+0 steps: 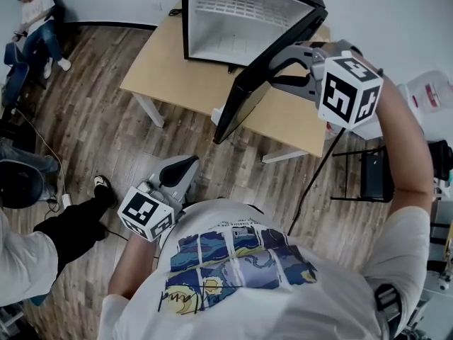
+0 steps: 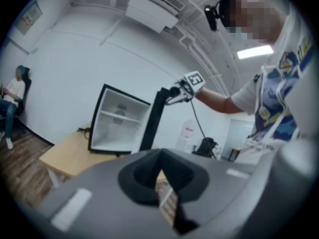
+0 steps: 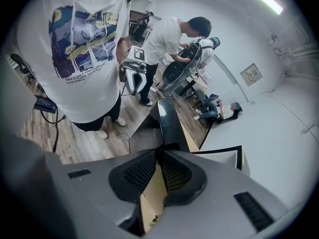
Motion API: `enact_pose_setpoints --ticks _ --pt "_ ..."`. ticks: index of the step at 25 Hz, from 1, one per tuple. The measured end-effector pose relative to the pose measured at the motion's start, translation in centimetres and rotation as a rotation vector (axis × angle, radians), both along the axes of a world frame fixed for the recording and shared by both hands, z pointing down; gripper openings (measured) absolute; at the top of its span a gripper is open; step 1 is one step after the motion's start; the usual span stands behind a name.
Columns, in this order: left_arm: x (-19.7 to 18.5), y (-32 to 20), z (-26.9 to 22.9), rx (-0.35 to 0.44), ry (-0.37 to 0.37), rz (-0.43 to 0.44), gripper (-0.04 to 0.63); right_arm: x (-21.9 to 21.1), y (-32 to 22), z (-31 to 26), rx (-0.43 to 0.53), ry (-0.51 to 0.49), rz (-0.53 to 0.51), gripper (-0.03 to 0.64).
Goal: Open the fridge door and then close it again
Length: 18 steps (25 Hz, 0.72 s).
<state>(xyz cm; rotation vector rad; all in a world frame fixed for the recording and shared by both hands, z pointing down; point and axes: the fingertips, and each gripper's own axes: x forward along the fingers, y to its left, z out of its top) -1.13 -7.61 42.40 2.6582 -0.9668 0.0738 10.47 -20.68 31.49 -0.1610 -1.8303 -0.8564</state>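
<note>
The left gripper (image 1: 182,168) hangs low by the person's torso, jaws together and empty. The black mini fridge with a white interior (image 1: 233,27) stands at the far edge of the pale wooden worktop (image 1: 184,76), its glossy black door (image 1: 262,76) swung wide open. The right gripper (image 3: 162,156) pinches the door's top edge with its jaw tips only. Pushed fast, the tips may slip off, or the fridge may skid.

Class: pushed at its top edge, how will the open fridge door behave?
The fridge door looks a flat rigid panel, so it likely swings, not bends. The small fridge stands free on the table; a hard shove might shift it.
</note>
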Motion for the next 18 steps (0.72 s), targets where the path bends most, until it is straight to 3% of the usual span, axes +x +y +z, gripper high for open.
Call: enact_pose_setpoints --ticks 18 --pt "-5.1 -3.4 -0.6 -0.003 0.011 0.061 0.008 -5.7 -6.0 -0.3 -0.059 -0.042 0.125 0.041"
